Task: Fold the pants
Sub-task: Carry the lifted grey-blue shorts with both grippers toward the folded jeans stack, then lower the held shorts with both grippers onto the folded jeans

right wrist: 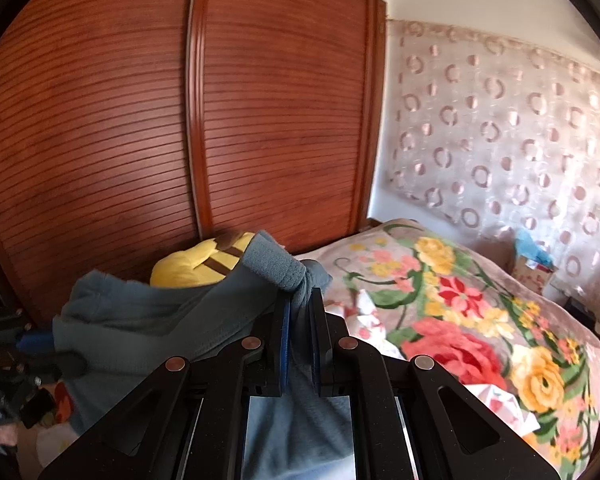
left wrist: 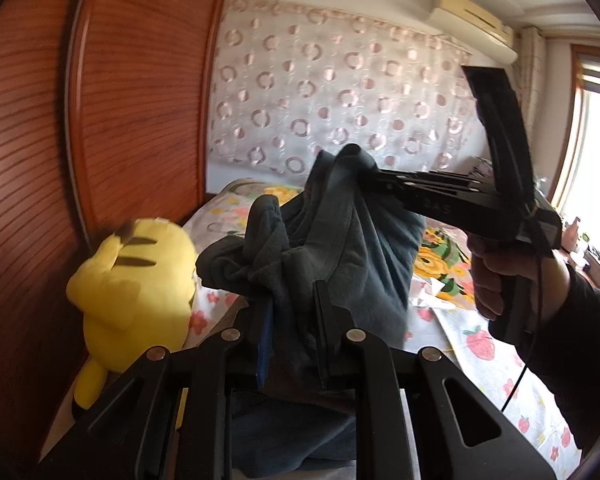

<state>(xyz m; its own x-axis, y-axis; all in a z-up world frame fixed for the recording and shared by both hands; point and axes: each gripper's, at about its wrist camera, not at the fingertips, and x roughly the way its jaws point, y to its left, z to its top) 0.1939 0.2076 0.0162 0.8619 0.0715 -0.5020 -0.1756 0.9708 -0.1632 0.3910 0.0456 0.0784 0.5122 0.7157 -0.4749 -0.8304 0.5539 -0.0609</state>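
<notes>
Above the bed [right wrist: 480,280] with its flowered blanket, we see the pants [left wrist: 340,240] — dark blue-grey, soft and bunched — lifted clear of the bedding and held between both tools. Our left hand-held gripper [left wrist: 292,312] has its jaws closed on a thick bunch of the fabric, which fills the gap between the fingers and spills upward and to the left in folds. From the right of that view the right hand-held gripper [left wrist: 364,168] reaches in level, its tips buried in a high peak of the same cloth; a hand [left wrist: 496,280] in a dark sleeve holds its grip.

Seen from the right wrist, the right hand-held gripper [right wrist: 300,312] is clamped on a ribbed hem or cuff of the pants [right wrist: 160,320], a narrow strip of cloth pinched between the nearly closed jaws. The rest of the garment hangs away to the left, toward the left tool at the edge of the picture.

Behind the pants a yellow plush toy [left wrist: 132,280] lies at the bed's edge, against the slatted wooden wardrobe [right wrist: 140,120]. A patterned curtain [left wrist: 340,80] covers the far wall.
</notes>
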